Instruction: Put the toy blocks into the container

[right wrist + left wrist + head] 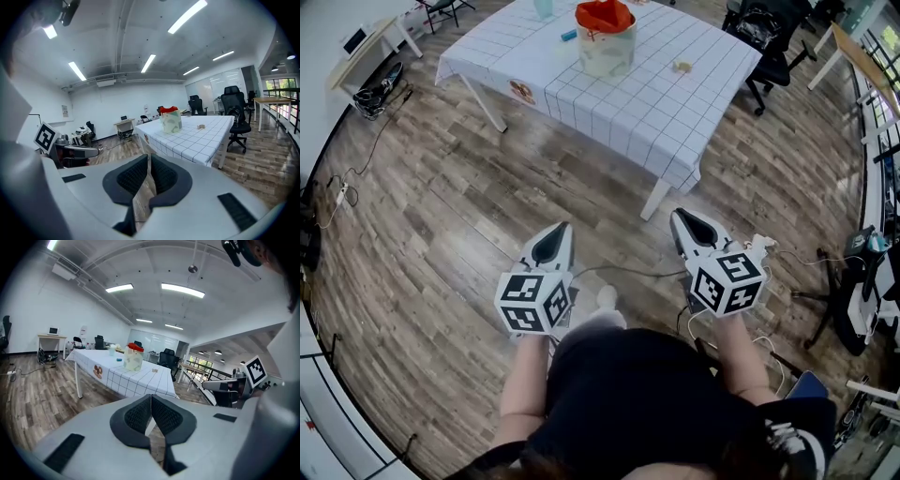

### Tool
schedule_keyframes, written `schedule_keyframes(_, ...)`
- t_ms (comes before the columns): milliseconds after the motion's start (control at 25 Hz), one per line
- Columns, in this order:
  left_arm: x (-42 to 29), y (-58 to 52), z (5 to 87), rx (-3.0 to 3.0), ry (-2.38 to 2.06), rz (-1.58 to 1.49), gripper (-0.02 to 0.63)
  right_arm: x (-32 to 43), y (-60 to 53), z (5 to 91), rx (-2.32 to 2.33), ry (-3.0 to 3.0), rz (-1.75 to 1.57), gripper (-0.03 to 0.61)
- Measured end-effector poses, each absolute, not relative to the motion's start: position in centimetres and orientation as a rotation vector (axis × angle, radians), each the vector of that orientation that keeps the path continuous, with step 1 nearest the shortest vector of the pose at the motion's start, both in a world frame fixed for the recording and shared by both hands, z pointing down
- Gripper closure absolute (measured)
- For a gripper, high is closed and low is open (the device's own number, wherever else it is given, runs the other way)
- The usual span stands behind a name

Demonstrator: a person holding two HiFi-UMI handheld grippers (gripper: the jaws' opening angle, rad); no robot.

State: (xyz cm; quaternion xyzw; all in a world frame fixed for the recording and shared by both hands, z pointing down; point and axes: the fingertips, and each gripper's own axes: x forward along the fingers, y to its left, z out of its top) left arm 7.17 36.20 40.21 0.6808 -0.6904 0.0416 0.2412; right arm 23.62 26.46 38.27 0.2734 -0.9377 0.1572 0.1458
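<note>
1. Left gripper (558, 234) and right gripper (689, 223), each a white hand-held unit with a marker cube, sit nearest, side by side above the brown plank floor (441, 216). Both pairs of black ribbed fingers are closed together with nothing between them.
2. Beyond a stretch of floor stands the surface (675, 122), a table under a white grid-pattern cloth, well apart from both grippers.
3. Task items on the surface: one small tan toy block (681, 66) lies to the right of the container. One small blue toy block (569, 36) lies near its left side. Neither is in the container.
4. Hazard: arriving with closed fingers would likely shove a block rather than grip it. Open the fingers before the approach.
5. Hazard: the blocks are small and probably light, and the cloth hangs free at the edges. A glancing touch could slide a block off or drag the cloth.
6. Cream cylindrical container with red lining (607, 47) stands upright near the middle of the surface. Red material bunches over its mouth, so its contents cannot be made out. That narrowed opening could deflect a released block.
</note>
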Motion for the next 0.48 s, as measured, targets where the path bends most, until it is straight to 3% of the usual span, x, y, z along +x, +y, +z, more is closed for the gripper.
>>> schedule_keyframes(480,1.0,31.1,40.6,1.909,-1.854,0.149,0.585,17.0,21.8,38.5,0.819,-2.658,0.435,0.503)
